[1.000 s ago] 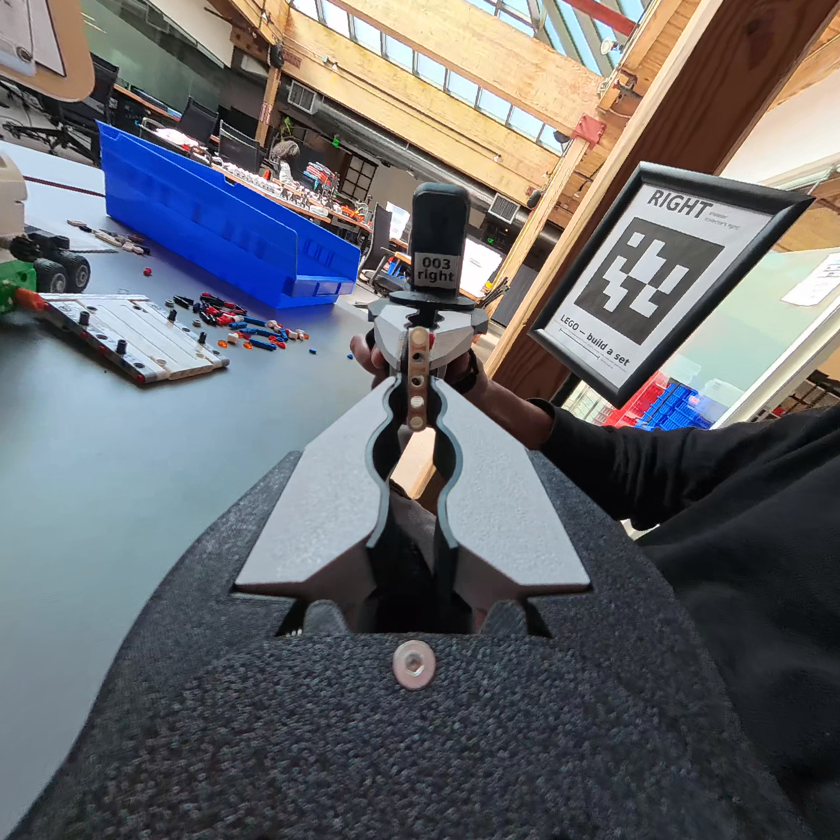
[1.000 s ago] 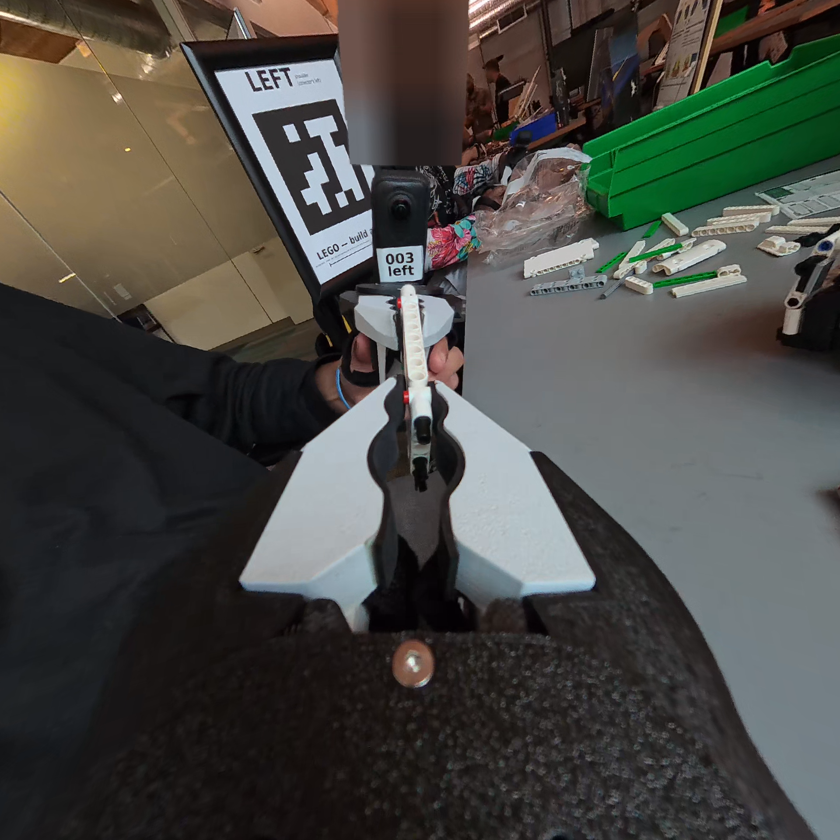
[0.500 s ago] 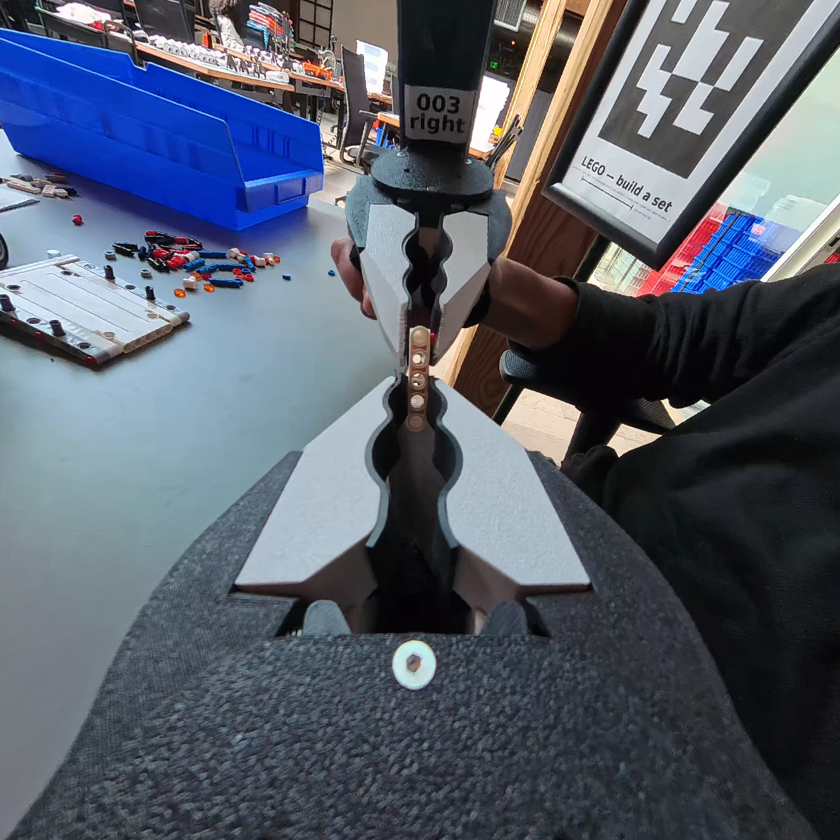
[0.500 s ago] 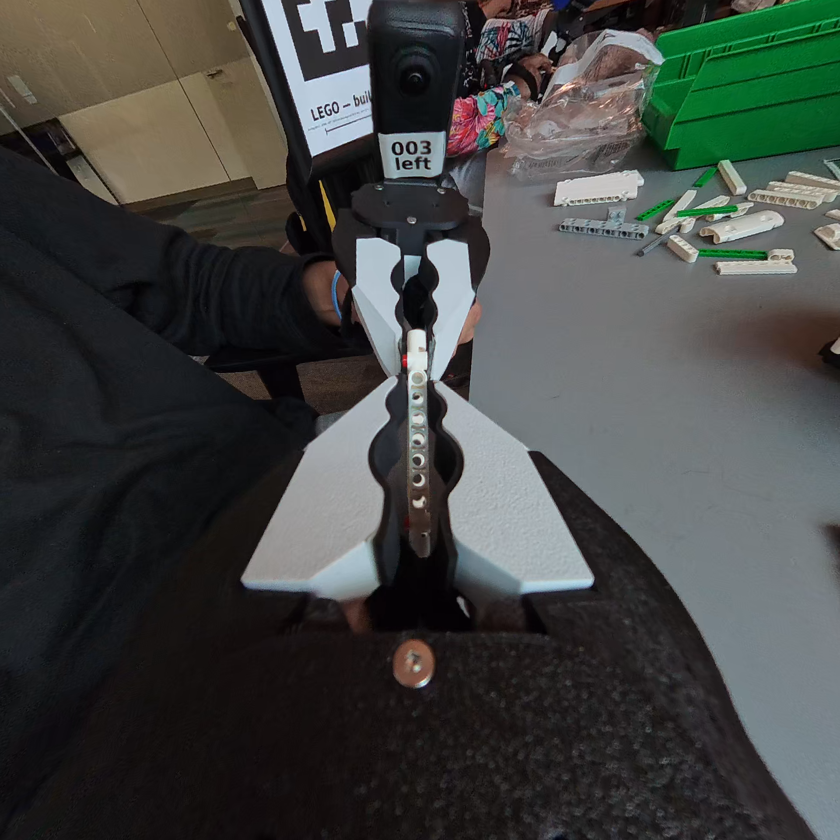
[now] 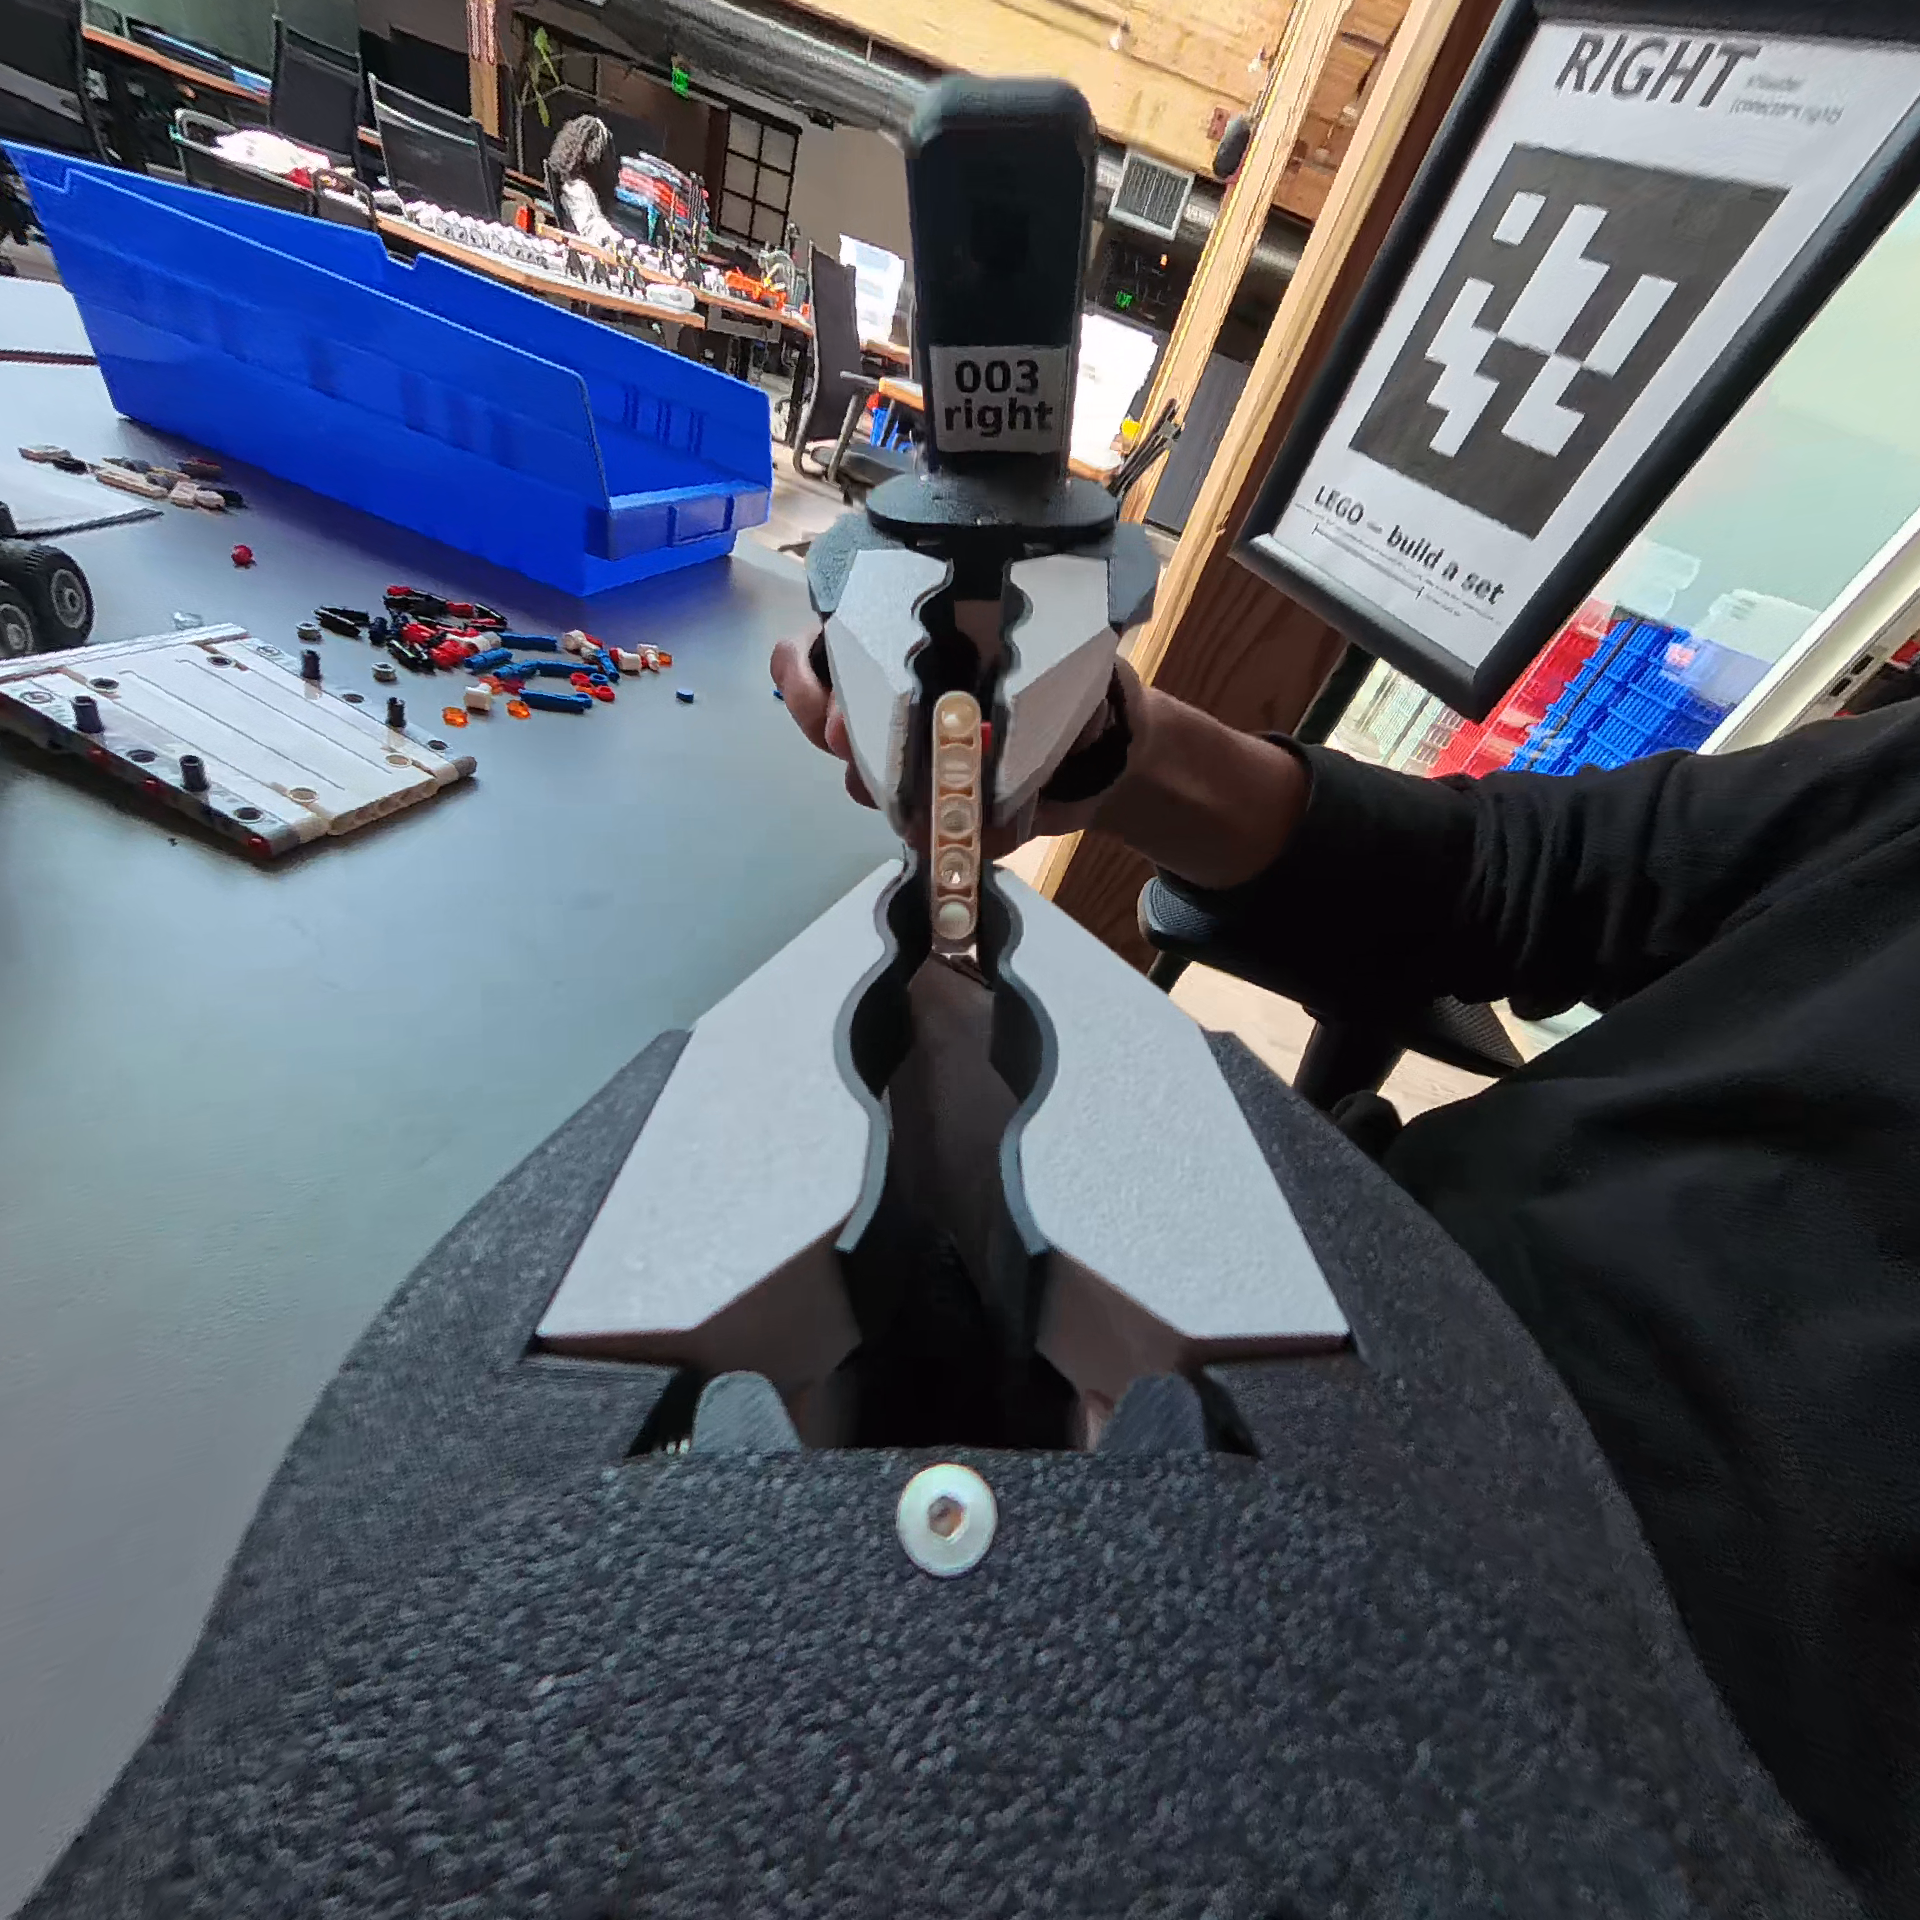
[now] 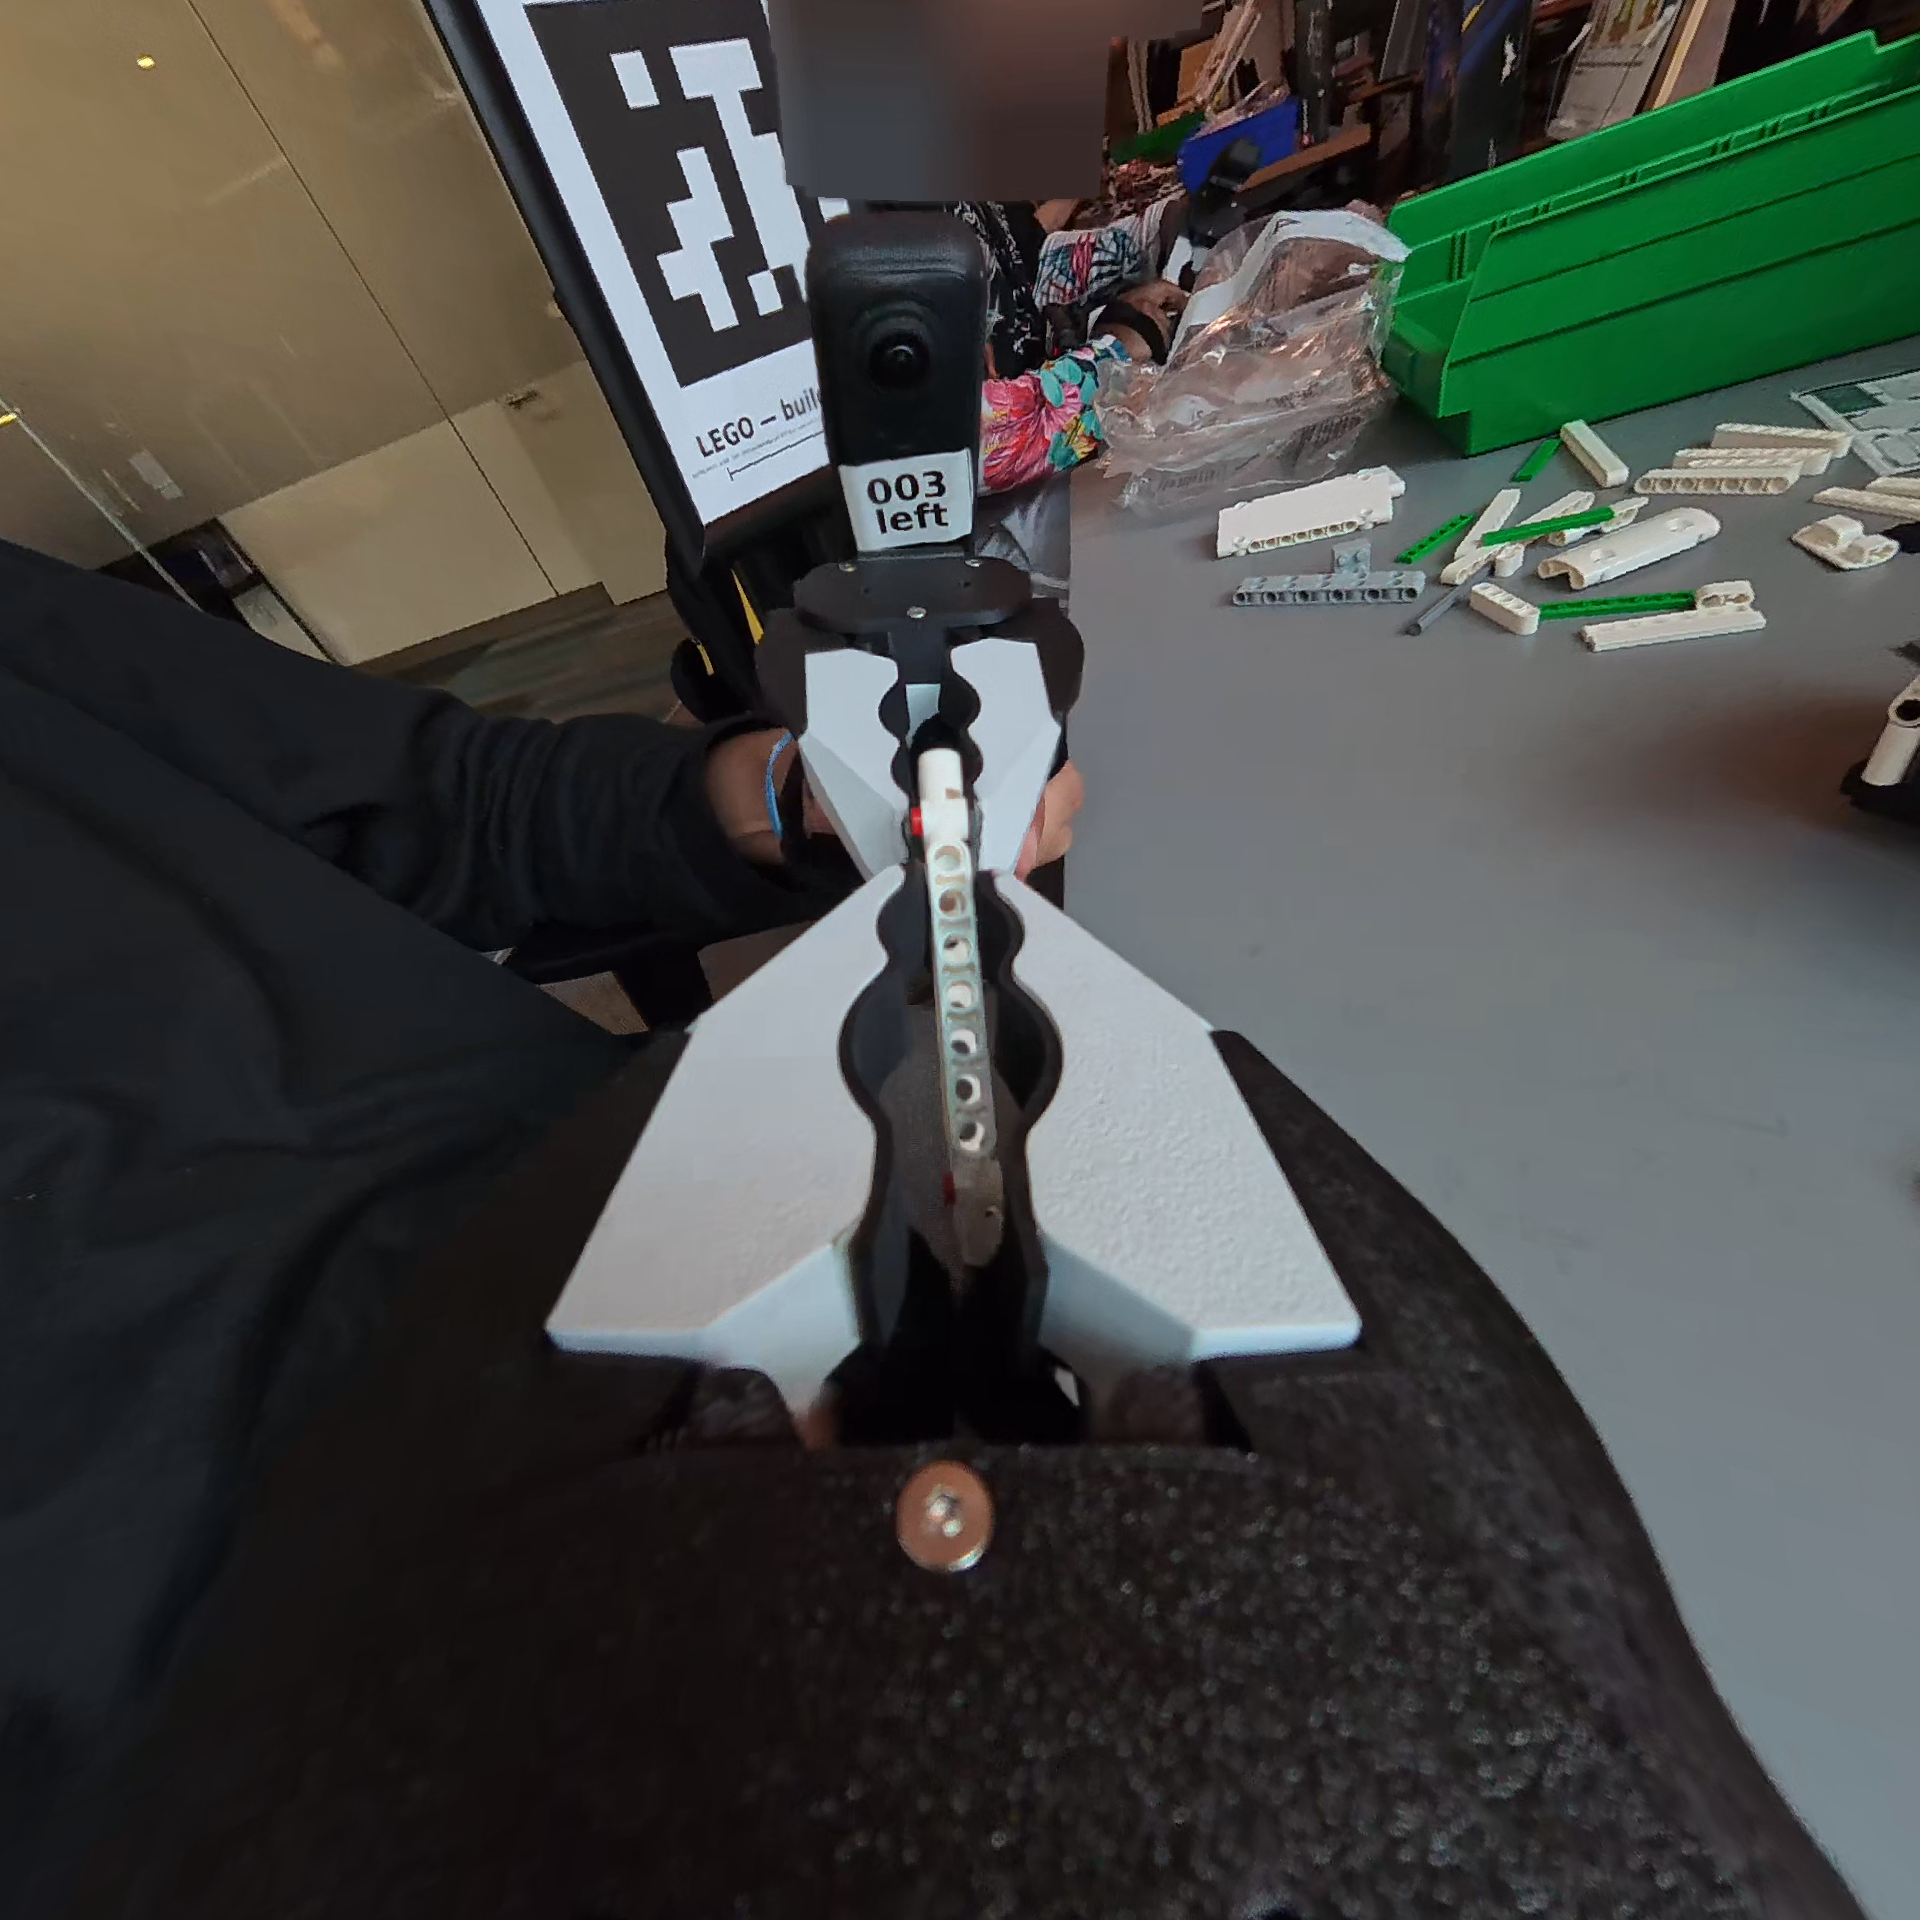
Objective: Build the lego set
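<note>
My two grippers face each other tip to tip in front of a person in black. In the left wrist view my left gripper (image 5: 948,883) is shut on the lower end of a white beam with holes (image 5: 956,821). The beam rises toward the right gripper (image 5: 954,826), and a red pin (image 5: 987,738) shows at its far end. In the right wrist view my right gripper (image 6: 945,883) is shut on a long white beam with holes (image 6: 961,1018) that lies along its jaws. Just past its tips a short white piece (image 6: 940,795) with a red pin (image 6: 916,821) sits at the left gripper (image 6: 943,868).
The left wrist view shows a blue bin (image 5: 416,395), a white panel assembly (image 5: 208,727), small loose parts (image 5: 488,655) and a framed marker sign (image 5: 1558,343). The right wrist view shows a green bin (image 6: 1662,260), white and green parts (image 6: 1558,561), a plastic bag (image 6: 1268,353) and the grey table (image 6: 1455,987). Left and right tips are no more than a few centimetres apart. Left tips and right tips are each some 25 cm from the white panel assembly (image 5: 208,727).
The grippers came together tip to tip and stayed shut. In the right wrist view the long beam stood ahead of the tips and now lies back along the jaws. Both views tilted slightly.
</note>
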A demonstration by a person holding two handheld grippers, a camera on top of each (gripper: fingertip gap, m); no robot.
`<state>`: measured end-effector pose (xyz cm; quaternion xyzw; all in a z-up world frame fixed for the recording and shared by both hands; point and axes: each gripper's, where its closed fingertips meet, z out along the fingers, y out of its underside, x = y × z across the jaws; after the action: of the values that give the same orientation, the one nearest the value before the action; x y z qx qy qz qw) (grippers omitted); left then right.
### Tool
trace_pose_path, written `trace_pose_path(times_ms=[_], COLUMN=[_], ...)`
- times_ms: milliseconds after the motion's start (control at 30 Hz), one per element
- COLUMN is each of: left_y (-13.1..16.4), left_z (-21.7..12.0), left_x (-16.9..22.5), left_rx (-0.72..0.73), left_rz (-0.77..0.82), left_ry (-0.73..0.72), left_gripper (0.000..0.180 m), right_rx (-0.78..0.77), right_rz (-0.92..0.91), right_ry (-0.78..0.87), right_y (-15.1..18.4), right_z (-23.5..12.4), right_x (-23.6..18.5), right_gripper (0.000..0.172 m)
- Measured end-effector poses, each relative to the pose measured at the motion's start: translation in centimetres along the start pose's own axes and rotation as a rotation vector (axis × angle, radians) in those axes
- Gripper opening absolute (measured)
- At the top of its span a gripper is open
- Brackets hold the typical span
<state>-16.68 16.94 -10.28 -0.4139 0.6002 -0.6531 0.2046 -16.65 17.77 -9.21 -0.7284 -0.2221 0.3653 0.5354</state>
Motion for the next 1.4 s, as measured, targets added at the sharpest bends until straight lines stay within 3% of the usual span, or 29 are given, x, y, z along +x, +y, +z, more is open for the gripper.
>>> trace_pose_path(times_ms=[167,300,533,633,967,1400], left_y=[-1.9,-2.4,-2.8,-2.8,-4.1,-3.6], left_z=[-1.7,-2.0,-2.1,-1.8,-2.3,-1.6], left_x=[-1.1,-1.3,-1.5,-1.5,-1.7,-1.6], left_rx=[0.141,0.193,0.263,0.270,0.379,0.338], left_rz=[-0.115,-0.162,-0.216,-0.202,-0.232,-0.194], left_ry=[0.012,0.032,0.067,0.041,0.009,-0.040], left_gripper=[0.006,0.005,0.015,0.006,0.006,0.005], right_rx=[-0.087,-0.054,0.101,0.121,0.264,0.324], right_rz=[0.057,0.050,0.250,0.288,0.439,0.476], right_ry=[-0.002,-0.029,-0.110,-0.134,-0.178,-0.156], right_y=[2.0,1.7,-0.1,0.0,-1.5,-1.9], right_z=[-0.9,-0.9,-0.6,-0.1,0.3,0.9], right_x=[1.3,1.0,0.9,0.8,0.9,1.1], right_gripper=[0.034,0.007,0.006,0.006,0.006,0.006])
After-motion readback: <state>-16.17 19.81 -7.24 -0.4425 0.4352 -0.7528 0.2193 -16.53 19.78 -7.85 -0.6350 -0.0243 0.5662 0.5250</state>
